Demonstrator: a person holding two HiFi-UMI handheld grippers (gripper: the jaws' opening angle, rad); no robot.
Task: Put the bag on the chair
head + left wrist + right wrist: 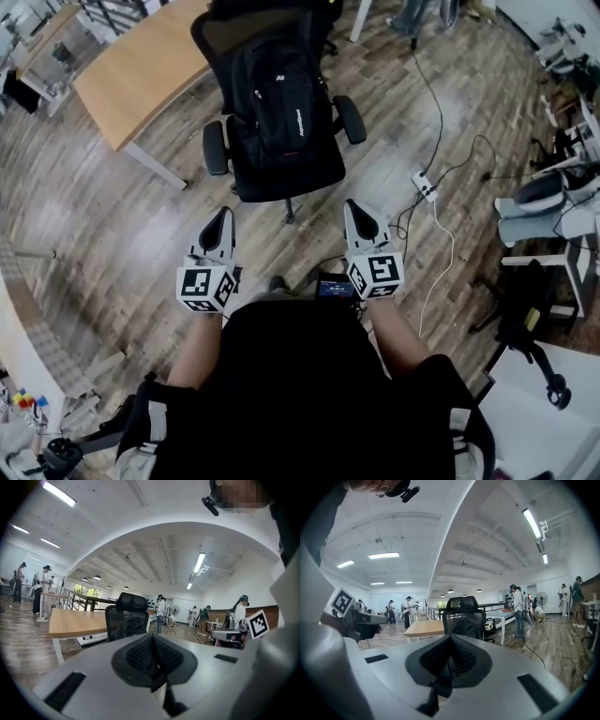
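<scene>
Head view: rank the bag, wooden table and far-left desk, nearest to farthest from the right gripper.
1. Bag, on the chair ahead of the right gripper.
2. Wooden table, left of the chair.
3. Desk, far upper left.

left gripper (222,222) closed, right gripper (357,217) closed, both empty

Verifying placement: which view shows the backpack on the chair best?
Head view: the whole backpack shows from above, upright on the chair seat and against the backrest. The left gripper view and the right gripper view each show it only as a small dark shape on the chair, with its lower part hidden.
</scene>
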